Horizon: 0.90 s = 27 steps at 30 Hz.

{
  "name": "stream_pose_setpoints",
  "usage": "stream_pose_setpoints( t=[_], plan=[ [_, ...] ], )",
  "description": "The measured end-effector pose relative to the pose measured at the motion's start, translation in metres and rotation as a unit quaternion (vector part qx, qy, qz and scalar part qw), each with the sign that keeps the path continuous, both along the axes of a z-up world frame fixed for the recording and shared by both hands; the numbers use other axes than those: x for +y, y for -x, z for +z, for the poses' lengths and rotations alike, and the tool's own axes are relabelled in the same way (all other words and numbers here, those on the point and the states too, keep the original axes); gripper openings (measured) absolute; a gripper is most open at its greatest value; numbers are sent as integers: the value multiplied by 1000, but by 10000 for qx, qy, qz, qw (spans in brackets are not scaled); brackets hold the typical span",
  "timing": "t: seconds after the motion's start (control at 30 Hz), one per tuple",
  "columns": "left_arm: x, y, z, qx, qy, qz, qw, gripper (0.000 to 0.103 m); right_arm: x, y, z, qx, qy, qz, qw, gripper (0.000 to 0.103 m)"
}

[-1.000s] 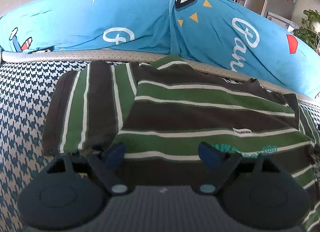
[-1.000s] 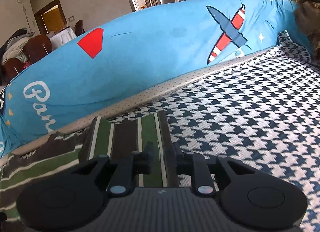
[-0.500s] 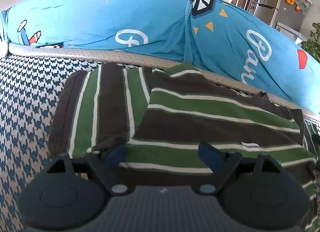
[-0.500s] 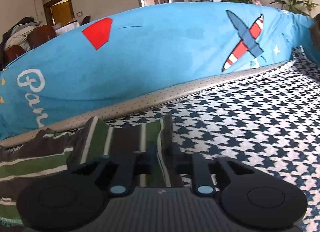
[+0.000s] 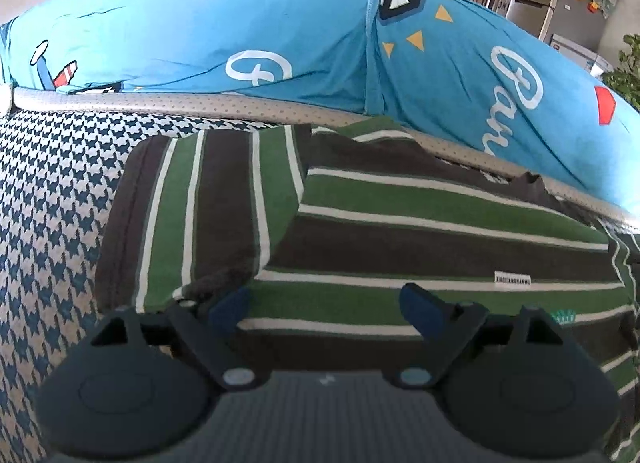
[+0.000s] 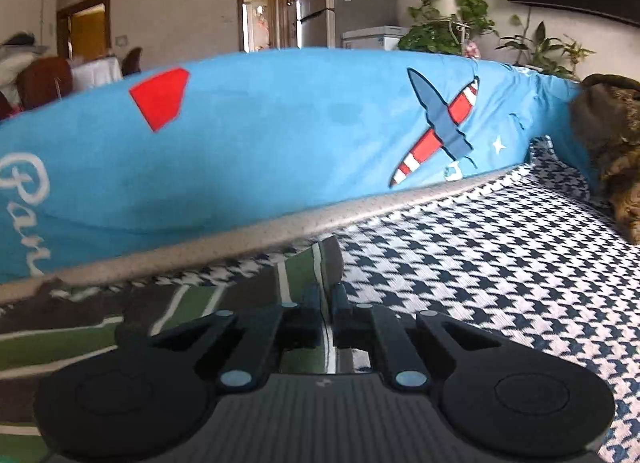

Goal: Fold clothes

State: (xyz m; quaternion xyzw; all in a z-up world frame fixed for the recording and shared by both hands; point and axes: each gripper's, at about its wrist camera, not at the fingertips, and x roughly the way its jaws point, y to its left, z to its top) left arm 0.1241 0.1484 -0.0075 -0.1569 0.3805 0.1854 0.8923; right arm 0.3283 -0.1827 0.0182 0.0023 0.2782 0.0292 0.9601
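Observation:
A green, brown and white striped shirt (image 5: 400, 231) lies flat on the houndstooth bed cover (image 5: 52, 191). Its left sleeve (image 5: 192, 215) is spread out to the left. My left gripper (image 5: 324, 303) is open, low over the shirt's lower part, with its left fingertip near the sleeve's underarm seam. In the right wrist view my right gripper (image 6: 329, 299) is shut on the edge of the shirt's right sleeve (image 6: 316, 267), which is lifted a little off the cover.
A long blue printed bolster (image 5: 280, 35) runs along the far side behind a grey piped edge (image 5: 200, 107); it also shows in the right wrist view (image 6: 280, 143). A brown furry thing (image 6: 612, 151) sits at the far right. Houndstooth cover (image 6: 500, 271) stretches right of the sleeve.
My left gripper has shifted left toward the left sleeve, still open. My right gripper has raised and tilted upward with the right sleeve edge held in it.

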Motion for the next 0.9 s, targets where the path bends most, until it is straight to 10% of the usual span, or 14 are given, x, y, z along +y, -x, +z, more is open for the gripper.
stream_pose_setpoints(
  t=[0.9],
  plan=[
    [-39,45,6,35,-217,-777,9967,95,-22,95,33,1065,-1309,900,9815,25]
  ],
)
